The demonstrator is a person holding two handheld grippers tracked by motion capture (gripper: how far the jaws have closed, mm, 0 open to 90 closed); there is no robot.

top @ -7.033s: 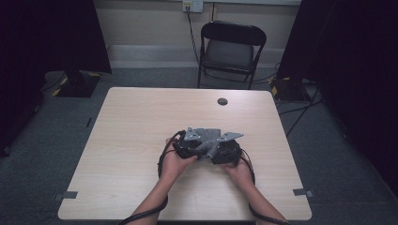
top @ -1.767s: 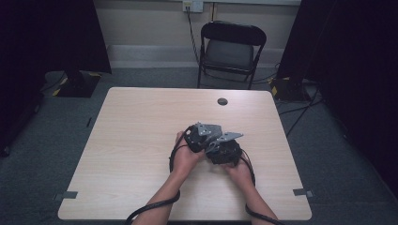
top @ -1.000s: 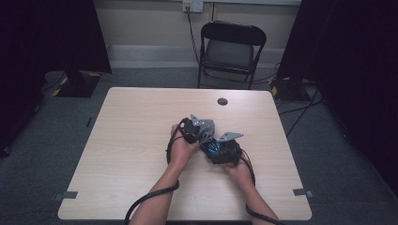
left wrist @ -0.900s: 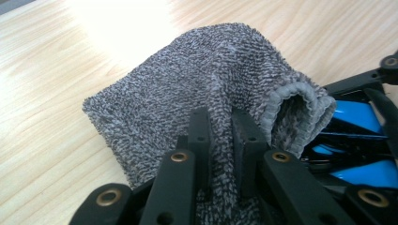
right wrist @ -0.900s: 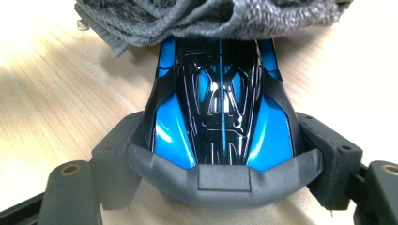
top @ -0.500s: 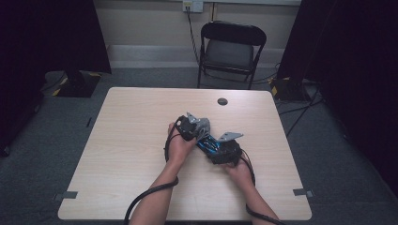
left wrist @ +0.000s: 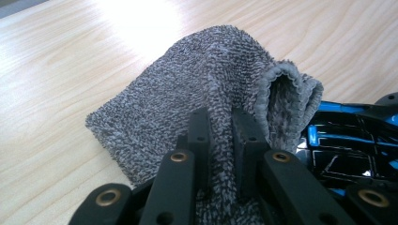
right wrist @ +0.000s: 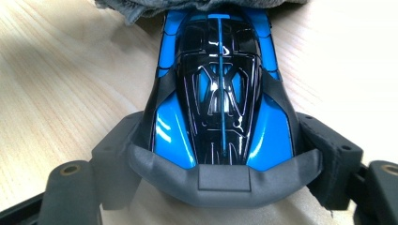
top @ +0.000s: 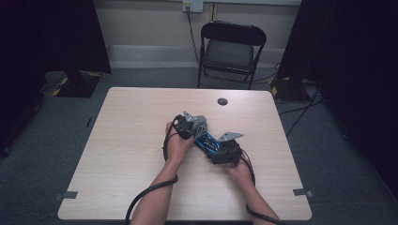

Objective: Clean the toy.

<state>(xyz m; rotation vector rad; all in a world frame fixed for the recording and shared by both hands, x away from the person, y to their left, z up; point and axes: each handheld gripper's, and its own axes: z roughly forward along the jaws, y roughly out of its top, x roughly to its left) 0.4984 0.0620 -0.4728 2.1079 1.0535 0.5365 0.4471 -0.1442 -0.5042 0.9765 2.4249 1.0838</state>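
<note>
Left of the blue toy car (right wrist: 220,93) on the counter (top: 131,140), the left gripper (left wrist: 220,140) pinches a grey cloth (left wrist: 197,89) draped on the car's far end, while the right gripper (right wrist: 225,154) clamps its near end.

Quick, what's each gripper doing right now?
Left gripper: shut on the grey terry cloth.
Right gripper: shut on the glossy blue and black toy car, jaws at its sides.
</note>
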